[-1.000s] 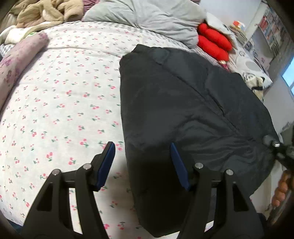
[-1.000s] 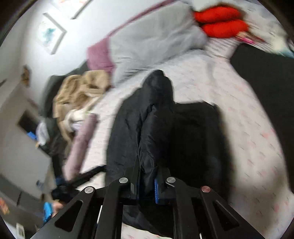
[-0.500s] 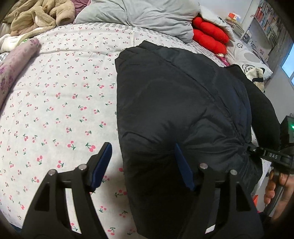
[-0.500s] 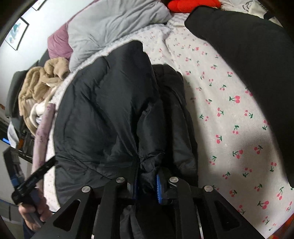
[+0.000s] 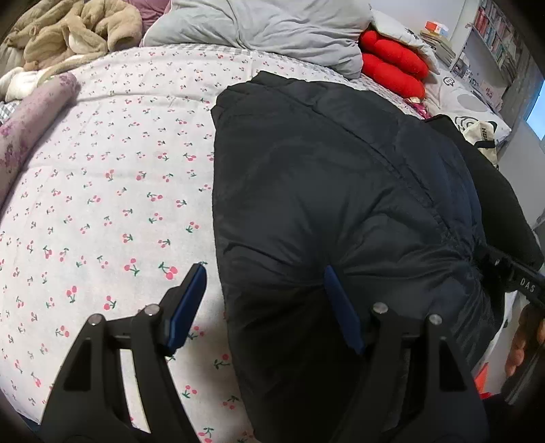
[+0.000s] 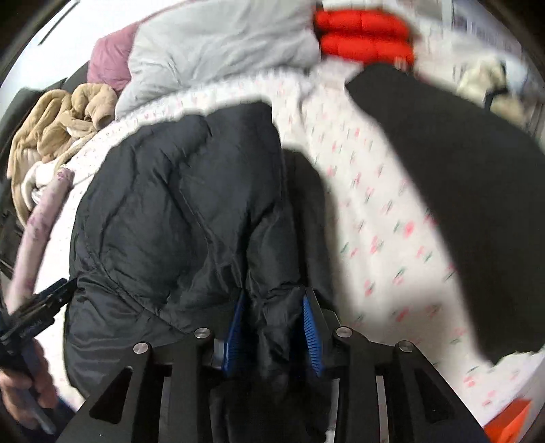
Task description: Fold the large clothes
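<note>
Right gripper [image 6: 272,327] jaws opening now, letting go of the bunched black puffer jacket [image 5: 333,191], folded over on the bed [image 5: 102,191]. Left gripper [image 5: 265,306] jaws wide, empty. Fold laid; smoothing probably next.

A home bedroom: beyond the jaws, a bed with cherry-print sheet [image 5: 102,177], grey duvet [image 5: 272,30], red cushions [image 5: 391,64]; bookshelves [image 5: 494,34] far right.
</note>
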`<state>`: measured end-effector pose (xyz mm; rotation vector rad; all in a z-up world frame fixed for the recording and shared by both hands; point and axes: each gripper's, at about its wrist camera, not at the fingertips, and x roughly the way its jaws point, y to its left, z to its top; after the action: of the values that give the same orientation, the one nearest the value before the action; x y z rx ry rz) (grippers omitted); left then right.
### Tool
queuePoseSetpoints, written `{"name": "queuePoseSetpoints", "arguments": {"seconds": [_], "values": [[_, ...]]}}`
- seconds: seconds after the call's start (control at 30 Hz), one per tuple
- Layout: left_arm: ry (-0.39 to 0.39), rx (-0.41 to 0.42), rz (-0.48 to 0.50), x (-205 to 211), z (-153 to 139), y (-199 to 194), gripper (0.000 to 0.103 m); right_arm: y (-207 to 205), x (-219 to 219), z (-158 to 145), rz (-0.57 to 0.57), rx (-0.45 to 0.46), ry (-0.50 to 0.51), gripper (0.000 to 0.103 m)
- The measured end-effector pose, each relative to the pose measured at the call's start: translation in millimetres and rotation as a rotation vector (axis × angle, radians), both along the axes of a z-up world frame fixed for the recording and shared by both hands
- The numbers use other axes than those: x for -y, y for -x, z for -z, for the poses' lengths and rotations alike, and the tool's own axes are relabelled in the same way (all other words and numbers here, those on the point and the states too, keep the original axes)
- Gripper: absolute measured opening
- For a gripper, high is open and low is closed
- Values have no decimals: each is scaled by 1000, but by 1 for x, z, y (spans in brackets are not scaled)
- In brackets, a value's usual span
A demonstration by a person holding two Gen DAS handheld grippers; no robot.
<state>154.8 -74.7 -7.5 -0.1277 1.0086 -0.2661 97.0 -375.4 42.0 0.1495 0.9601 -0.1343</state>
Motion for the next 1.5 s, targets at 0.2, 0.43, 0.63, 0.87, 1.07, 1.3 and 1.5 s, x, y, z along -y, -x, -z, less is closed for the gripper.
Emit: {"name": "queuePoseSetpoints", "arguments": {"seconds": [0.2, 0.43, 0.63, 0.87, 1.07, 1.3, 1.5], "values": [[54, 38, 15, -4, -28, -18, 72, 7, -6, -34, 5, 194, -7, 34], [7, 24, 113, 42, -33, -57, 72, -36, -63, -41, -218, 195, -67, 34], [60, -37, 53, 41, -25, -88, 72, -79, -60, 1, -173, 43, -26, 34], [158, -113, -29, 3, -8, -103, 74, -75, -1, 14, -33, 6, -26, 34], [281, -114, -54, -37, -12, -64, 74, -61, 37, 12, 34, 18, -185, 60], [434, -299, -31, -48, 29, -33, 79, -25, 67, 34, 43, -36, -461, 85], [502, -336, -13, -39, 39, -8, 83, -15, 82, 64, 76, -124, -665, 86]]}}
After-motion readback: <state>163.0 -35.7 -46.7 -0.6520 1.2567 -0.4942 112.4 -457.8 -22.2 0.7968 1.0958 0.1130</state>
